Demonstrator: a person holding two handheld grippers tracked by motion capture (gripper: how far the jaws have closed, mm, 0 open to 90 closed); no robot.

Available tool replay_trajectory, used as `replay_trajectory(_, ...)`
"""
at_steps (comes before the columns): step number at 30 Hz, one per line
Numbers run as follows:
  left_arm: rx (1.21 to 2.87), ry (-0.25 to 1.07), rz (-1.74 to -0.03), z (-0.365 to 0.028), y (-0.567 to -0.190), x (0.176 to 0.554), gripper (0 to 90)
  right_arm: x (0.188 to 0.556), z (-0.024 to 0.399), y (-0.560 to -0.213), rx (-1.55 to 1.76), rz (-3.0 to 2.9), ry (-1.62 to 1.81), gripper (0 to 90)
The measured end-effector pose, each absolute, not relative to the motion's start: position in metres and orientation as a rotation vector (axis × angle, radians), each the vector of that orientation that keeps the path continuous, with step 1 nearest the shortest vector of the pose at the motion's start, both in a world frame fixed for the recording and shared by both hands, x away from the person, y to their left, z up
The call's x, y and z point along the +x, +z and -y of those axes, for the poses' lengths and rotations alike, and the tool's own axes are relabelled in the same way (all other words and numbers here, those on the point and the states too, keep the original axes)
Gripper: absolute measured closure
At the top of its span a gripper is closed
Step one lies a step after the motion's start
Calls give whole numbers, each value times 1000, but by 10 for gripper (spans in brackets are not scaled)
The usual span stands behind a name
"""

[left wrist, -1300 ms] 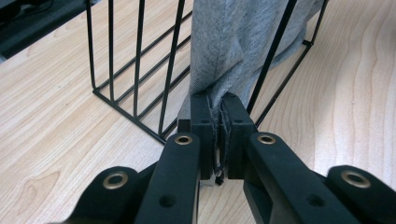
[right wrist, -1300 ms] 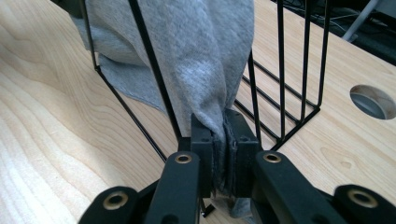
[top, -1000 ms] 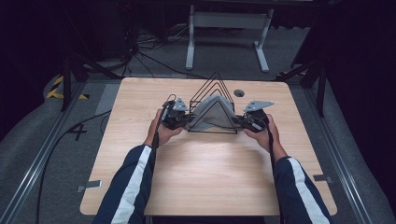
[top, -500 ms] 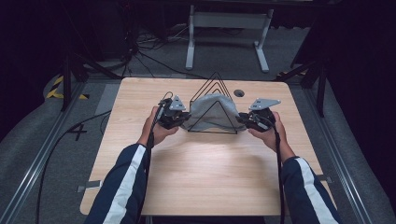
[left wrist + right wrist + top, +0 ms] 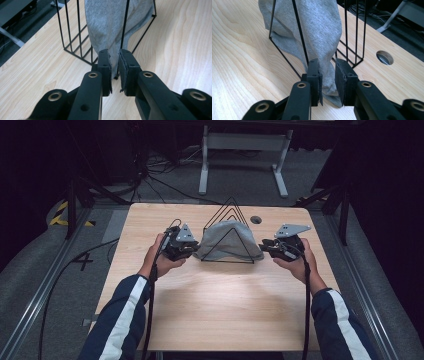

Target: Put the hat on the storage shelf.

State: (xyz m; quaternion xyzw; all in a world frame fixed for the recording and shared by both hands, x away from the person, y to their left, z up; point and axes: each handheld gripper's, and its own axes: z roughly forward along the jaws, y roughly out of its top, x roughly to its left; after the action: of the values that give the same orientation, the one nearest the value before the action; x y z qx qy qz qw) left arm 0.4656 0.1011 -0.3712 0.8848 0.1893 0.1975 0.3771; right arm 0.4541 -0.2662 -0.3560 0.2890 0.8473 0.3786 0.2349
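Note:
A black wire triangular rack (image 5: 231, 200) stands at the back middle of the wooden table (image 5: 215, 310). A grey cloth (image 5: 227, 245) is draped inside and through it. My left gripper (image 5: 192, 251) is at the cloth's left end and my right gripper (image 5: 265, 247) at its right end. In the left gripper view the jaws (image 5: 115, 56) pinch the cloth's (image 5: 107, 20) lower edge beside a rack wire (image 5: 125, 25). In the right gripper view the jaws (image 5: 327, 65) hold a hanging fold of cloth (image 5: 319, 25) just outside the rack wire (image 5: 300, 30).
A round cable hole (image 5: 256, 219) lies in the table behind the rack's right side, also seen as a hole (image 5: 384, 57) in the right gripper view. A white stand (image 5: 240, 142) and cables sit on the floor beyond the table's far edge.
Both hands have drifted slightly outward from the rack, the right one more. The cloth's ends have spread a little wider with them.

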Motion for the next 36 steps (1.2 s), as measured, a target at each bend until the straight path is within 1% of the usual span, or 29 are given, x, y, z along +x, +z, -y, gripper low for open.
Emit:
replay_trajectory(10,2299,519,-475,-120,-366,448,782,440,271,-352,770,-2354,997,729)
replay_trajectory(23,2345,509,-481,-143,-377,429,748,425,280,-355,770,-2387,937,702)
replay_trajectory(30,2362,501,-494,-155,-382,420,721,415,288,-359,763,-2393,911,679)
replay_trajectory(36,2375,484,-501,-166,-389,413,695,407,295,-366,771,-2396,900,633)
